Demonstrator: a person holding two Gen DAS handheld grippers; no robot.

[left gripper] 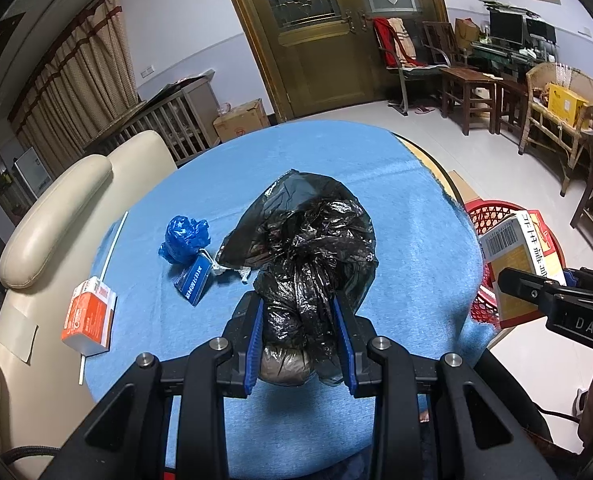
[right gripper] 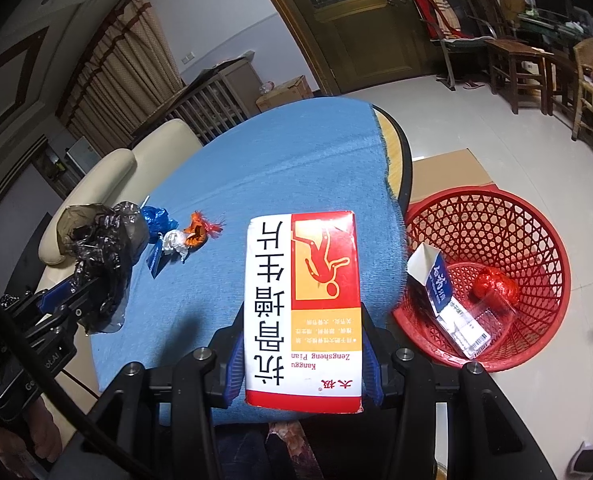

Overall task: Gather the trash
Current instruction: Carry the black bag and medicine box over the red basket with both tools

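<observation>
Blue pads of the left gripper (left gripper: 301, 340) press from both sides on a crumpled black plastic bag (left gripper: 308, 248), which lies on the blue tablecloth (left gripper: 416, 240) and spreads away from the jaws toward the middle of the table. The right gripper (right gripper: 302, 344) pinches a red, white and yellow medicine box (right gripper: 302, 304) between its pads and holds it above the near edge of the cloth, beside the red basket (right gripper: 536, 216). This basket stands on the floor at the right of the table, and inside it lie a blue and white carton (right gripper: 440, 292) and a red crumpled ball (right gripper: 494, 286). On the cloth, left of the black bag, are a blue plastic bag (left gripper: 182, 238), a small blue box (left gripper: 194, 282) touching it, and further left an orange and white box (left gripper: 90, 316) near the table edge. A cream sofa (left gripper: 56, 208) is behind that edge.
</observation>
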